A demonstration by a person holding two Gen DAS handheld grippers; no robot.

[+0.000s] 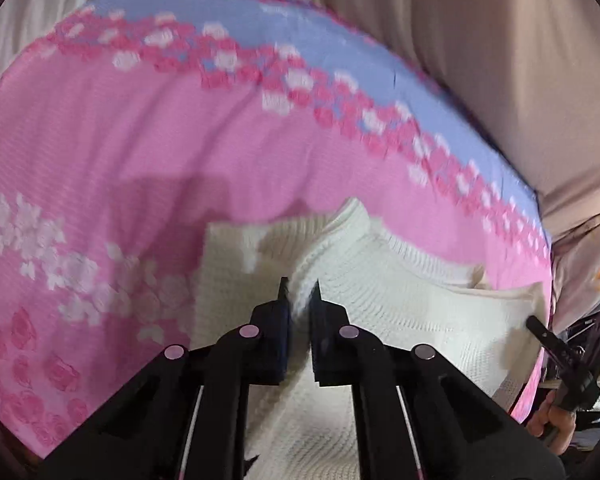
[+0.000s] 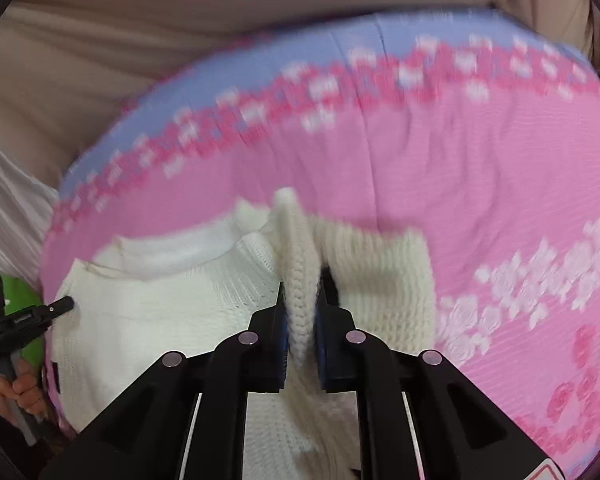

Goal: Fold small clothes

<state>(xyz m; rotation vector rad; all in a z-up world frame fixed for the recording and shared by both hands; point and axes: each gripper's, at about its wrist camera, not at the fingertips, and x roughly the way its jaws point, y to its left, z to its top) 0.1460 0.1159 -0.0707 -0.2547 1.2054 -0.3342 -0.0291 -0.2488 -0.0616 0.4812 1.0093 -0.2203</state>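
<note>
Sweater (image 2: 172,312), cream ribbed knit, on pink bedspread (image 2: 460,184)

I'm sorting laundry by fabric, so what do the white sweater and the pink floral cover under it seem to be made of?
White sweater: chunky knit yarn, likely wool or acrylic, matte; ribbed stitches show. Pink floral cover: thin woven cloth, perhaps cotton, matte; fine wrinkles, printed flowers, though blurred.

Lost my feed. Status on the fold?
Both claws, left and right, shut on white sweater. Sweater on pink blanket. Nothing in the way.
</note>
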